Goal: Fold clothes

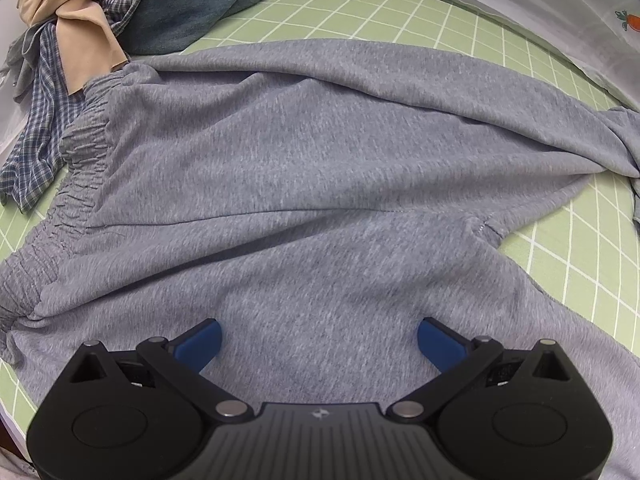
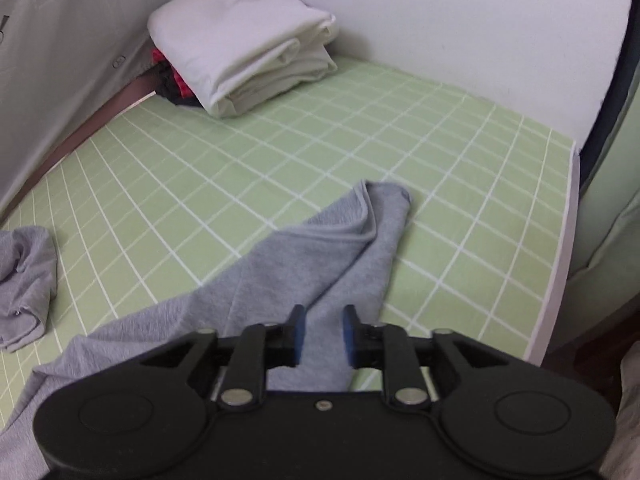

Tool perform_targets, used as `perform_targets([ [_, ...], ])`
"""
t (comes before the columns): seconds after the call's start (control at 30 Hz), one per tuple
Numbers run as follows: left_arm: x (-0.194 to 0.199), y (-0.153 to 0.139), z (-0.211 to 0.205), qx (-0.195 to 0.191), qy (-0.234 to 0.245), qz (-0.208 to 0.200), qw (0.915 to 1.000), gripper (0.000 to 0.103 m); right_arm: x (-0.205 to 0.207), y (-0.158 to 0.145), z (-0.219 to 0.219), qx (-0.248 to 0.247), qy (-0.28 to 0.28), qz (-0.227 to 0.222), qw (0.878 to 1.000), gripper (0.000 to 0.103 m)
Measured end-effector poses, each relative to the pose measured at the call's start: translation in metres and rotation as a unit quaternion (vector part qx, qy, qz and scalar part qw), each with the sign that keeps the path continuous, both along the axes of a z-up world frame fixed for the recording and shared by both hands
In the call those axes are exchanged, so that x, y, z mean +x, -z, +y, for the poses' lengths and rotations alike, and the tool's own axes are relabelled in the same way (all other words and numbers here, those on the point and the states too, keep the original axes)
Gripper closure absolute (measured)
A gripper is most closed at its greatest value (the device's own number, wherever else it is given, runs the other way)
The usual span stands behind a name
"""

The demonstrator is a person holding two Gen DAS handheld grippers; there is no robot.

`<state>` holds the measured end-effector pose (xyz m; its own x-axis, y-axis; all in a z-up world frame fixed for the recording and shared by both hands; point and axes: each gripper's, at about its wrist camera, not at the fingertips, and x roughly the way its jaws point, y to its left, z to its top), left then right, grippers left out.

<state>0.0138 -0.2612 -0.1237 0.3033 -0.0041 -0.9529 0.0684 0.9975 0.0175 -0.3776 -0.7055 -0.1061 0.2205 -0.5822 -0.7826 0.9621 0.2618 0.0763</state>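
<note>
Grey sweatpants [image 1: 304, 168] lie spread on the green checked sheet [image 1: 400, 12], with the elastic waistband [image 1: 76, 168] at the left. My left gripper [image 1: 319, 340] is wide open just above the pants' near part, holding nothing. In the right wrist view one grey pant leg [image 2: 320, 256] runs away from me across the sheet [image 2: 240, 168], its cuff folded over at the far end. My right gripper [image 2: 323, 334] has its jaws partly closed around this leg, with a gap between the blue pads. The other leg's end [image 2: 24, 272] lies bunched at the left.
A pile of unfolded clothes sits at the far left: a beige garment [image 1: 76, 4], a blue plaid shirt [image 1: 36, 136] and a denim piece [image 1: 192, 8]. Folded white bedding [image 2: 240, 44] lies on dark and red clothes by the wall. The mattress edge [image 2: 560, 260] drops off at the right.
</note>
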Motion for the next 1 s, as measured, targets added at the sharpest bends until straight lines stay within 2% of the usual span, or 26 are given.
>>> perform_targets([
  [0.07,0.000,0.000,0.000,0.000,0.001,-0.001,1.0000,0.000,0.011,-0.005,-0.006,-0.005,-0.017,-0.012,1.000,0.057],
  [0.17,0.000,0.000,0.000,-0.001,0.001,-0.004,1.0000,0.000,0.032,0.000,-0.014,0.023,-0.042,-0.029,0.998,0.043],
  [0.23,-0.001,0.000,0.000,-0.001,0.001,-0.006,1.0000,0.000,0.045,0.008,-0.017,0.041,-0.055,-0.031,0.997,0.041],
  [0.27,-0.002,0.000,0.000,-0.001,0.001,-0.007,1.0000,0.000,0.051,0.012,-0.017,0.048,-0.060,-0.021,0.997,0.043],
  [0.3,-0.002,0.000,0.000,-0.001,0.001,-0.008,1.0000,0.000,0.057,0.016,-0.016,0.053,-0.063,-0.011,0.997,0.050],
  [0.33,-0.002,0.000,0.000,-0.001,0.001,-0.008,1.0000,0.000,0.059,0.018,-0.015,0.054,-0.066,-0.003,0.996,0.064],
  [0.37,-0.002,0.000,0.000,-0.001,0.001,-0.009,1.0000,0.000,0.060,0.020,-0.014,0.053,-0.069,0.002,0.996,0.070],
  [0.43,-0.002,0.000,0.000,-0.001,0.001,-0.009,1.0000,0.000,0.058,0.016,-0.012,0.041,-0.071,0.005,0.997,0.096],
  [0.63,-0.001,0.000,-0.001,-0.001,0.001,-0.005,1.0000,0.000,0.051,-0.018,-0.020,-0.040,-0.057,-0.003,0.998,0.099],
  [0.8,0.001,0.000,-0.001,-0.001,0.002,-0.002,1.0000,0.000,0.063,-0.046,-0.053,-0.092,-0.042,-0.057,0.993,0.099],
  [0.83,0.001,0.000,-0.001,-0.001,0.002,-0.001,1.0000,0.000,0.067,-0.047,-0.060,-0.084,-0.045,-0.067,0.993,0.098],
  [0.87,0.001,0.000,-0.001,-0.002,0.002,-0.001,1.0000,0.000,0.071,-0.047,-0.066,-0.077,-0.048,-0.078,0.993,0.087],
  [0.9,0.001,0.000,-0.001,-0.002,0.001,-0.001,1.0000,0.000,0.075,-0.047,-0.072,-0.069,-0.050,-0.088,0.992,0.061],
  [0.93,0.001,0.000,-0.001,-0.002,0.001,-0.001,1.0000,0.000,0.079,-0.047,-0.079,-0.061,-0.053,-0.099,0.992,0.046],
  [1.0,0.000,0.001,0.000,-0.002,0.000,-0.003,1.0000,0.000,0.081,-0.046,-0.090,-0.046,-0.049,-0.118,0.991,0.045],
])
